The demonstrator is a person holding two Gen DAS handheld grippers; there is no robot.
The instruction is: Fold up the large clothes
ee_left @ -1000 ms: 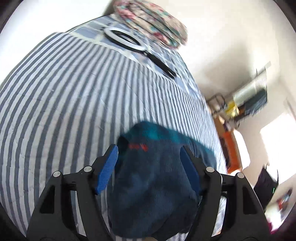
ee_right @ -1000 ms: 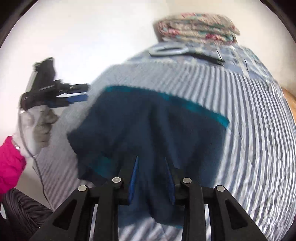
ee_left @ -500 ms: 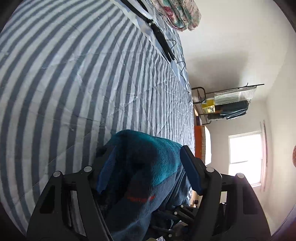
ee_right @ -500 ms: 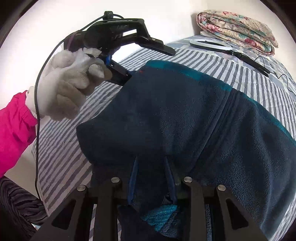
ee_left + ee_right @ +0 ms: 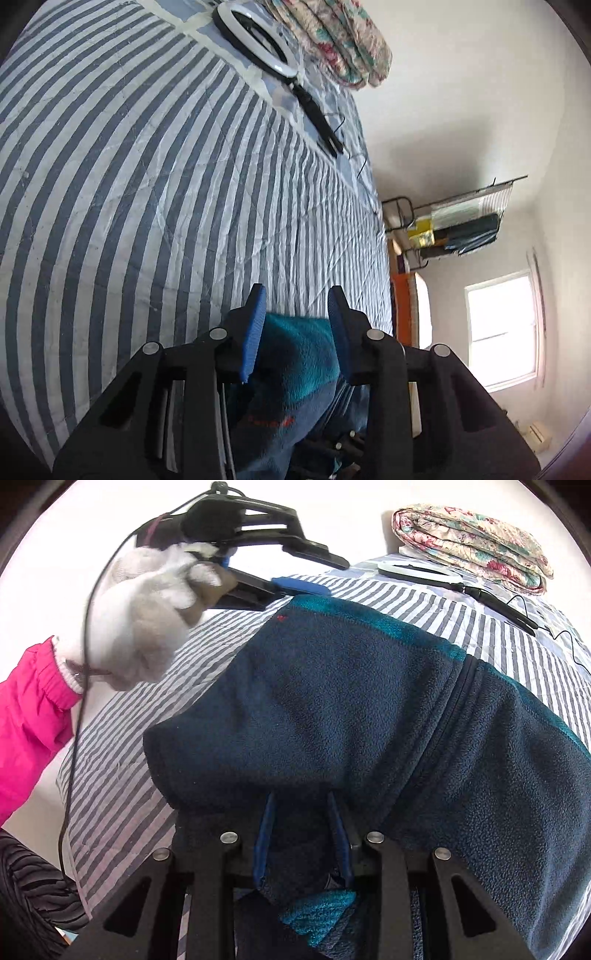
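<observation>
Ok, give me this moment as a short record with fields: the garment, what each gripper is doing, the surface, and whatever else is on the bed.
garment: dark blue fleece jacket with teal trim, zipper visible, draped over the bed
left gripper: shut on the jacket's teal edge
right gripper: shut on a fold of the jacket
left hand: white glove, pink sleeve
surface: bed with blue and white striped cover
other items: ring light and folded floral quilt at the far end

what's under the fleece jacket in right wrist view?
The striped bedspread shows around the fleece jacket; what is beneath its middle is covered. The right gripper is largely buried, blue fingers peeking out.
</observation>
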